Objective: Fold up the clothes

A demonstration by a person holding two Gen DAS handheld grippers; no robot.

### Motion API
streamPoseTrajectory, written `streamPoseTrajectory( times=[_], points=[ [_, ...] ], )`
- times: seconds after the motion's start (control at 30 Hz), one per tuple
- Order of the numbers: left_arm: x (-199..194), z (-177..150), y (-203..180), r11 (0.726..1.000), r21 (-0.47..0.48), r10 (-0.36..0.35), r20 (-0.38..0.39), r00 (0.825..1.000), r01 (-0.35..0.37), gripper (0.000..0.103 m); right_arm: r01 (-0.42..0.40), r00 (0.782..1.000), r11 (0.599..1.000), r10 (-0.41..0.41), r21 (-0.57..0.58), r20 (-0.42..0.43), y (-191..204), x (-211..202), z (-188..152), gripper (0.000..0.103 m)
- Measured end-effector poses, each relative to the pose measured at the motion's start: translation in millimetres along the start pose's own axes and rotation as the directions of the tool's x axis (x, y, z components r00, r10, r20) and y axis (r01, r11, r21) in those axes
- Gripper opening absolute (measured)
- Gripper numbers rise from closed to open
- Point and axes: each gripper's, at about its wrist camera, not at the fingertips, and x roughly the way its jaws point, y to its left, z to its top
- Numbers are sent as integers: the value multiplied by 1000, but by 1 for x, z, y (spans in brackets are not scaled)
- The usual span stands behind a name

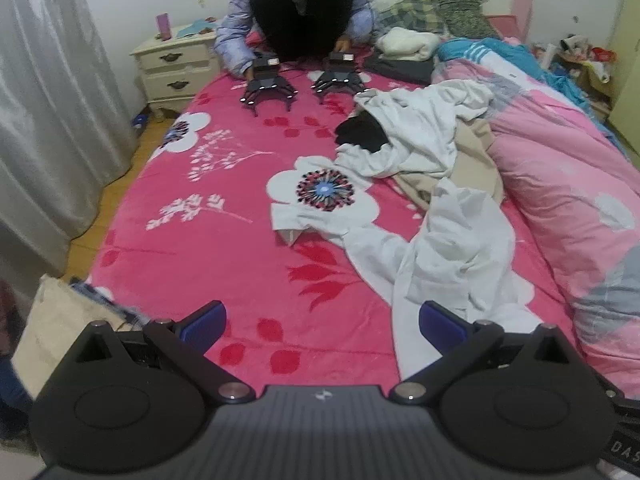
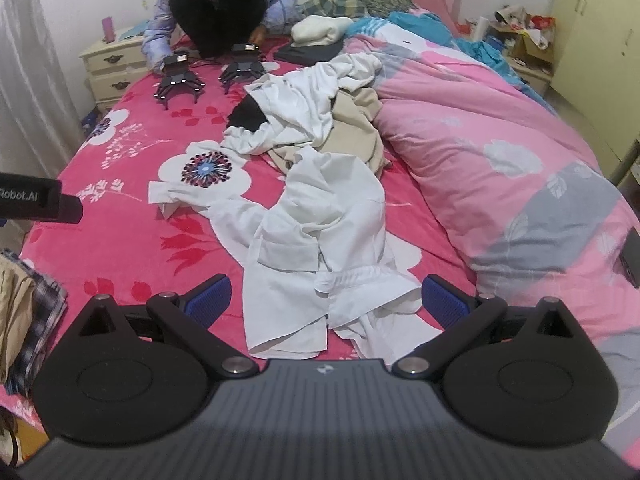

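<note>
- The left gripper [image 1: 322,326] hovered above the pink floral plush bedspread [image 1: 224,248] near the bed's foot edge, blue-padded fingers [image 1: 208,320] apart and empty.
- The right gripper [image 2: 325,300] hung likewise, fingers spread over the crumpled white shirt [image 2: 320,248].
- One beige garment [image 2: 356,136] lay beneath a second white garment [image 2: 296,104] mid-bed.
- A person [image 2: 216,4] sat at the head edge with two black grippers [image 2: 178,80].
- A cream nightstand [image 1: 176,68] stood beside the bed.
</note>
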Motion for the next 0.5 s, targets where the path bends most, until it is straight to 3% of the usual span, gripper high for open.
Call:
streamPoseTrajectory(
  times=[0.27,0.5],
  points=[
    [27,12,-19,996,42,-81,53,995,79,103,-9,1000,1000,9,-10,28,-19,5,6,102],
    [64,-11,-58,995,17,-95,12,995,95,103,-133,991,989,132,-57,-20,-66,56,-11,100]
  ],
)
